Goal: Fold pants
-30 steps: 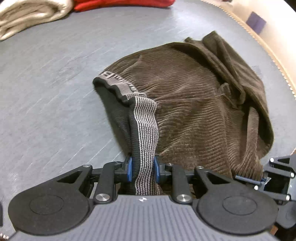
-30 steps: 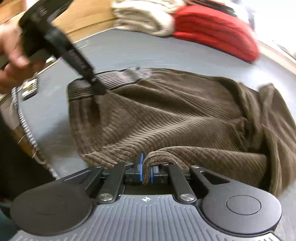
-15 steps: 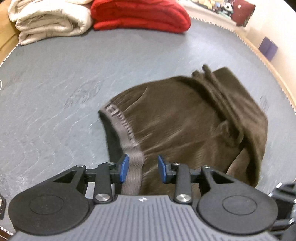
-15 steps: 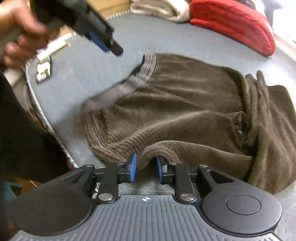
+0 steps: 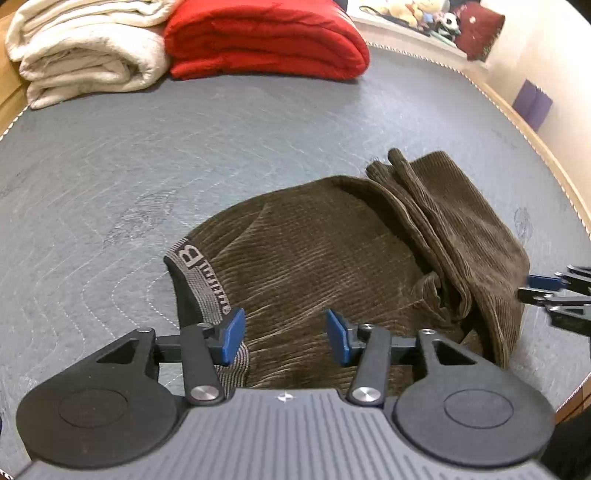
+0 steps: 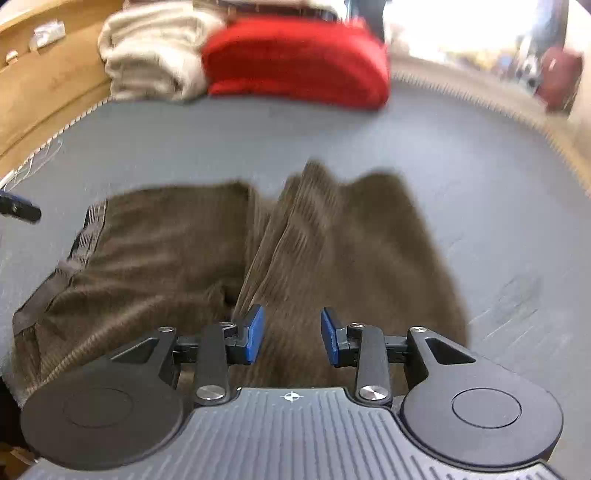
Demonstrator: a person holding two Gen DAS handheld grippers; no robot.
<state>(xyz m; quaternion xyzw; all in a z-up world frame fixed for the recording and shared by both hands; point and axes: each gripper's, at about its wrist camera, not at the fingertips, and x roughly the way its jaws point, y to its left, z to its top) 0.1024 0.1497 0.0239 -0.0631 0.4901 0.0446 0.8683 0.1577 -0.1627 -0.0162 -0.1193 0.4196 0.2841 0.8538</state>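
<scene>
Lying folded on mat (image 5: pixel 184 155): pants (image 5: pixel 332 251)

A home bedroom: folded blankets (image 5: pixel 92 55) on a quilted mattress (image 5: pixel 184 147), plush toys (image 5: pixel 417 13) behind

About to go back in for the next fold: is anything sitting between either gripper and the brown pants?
Nothing visible. Both the left gripper and right gripper hang open directly over the brown corduroy pants, their jaws just opened, pads clear of the cloth. The cream blanket and red blanket lie at the far edge, well apart.
</scene>
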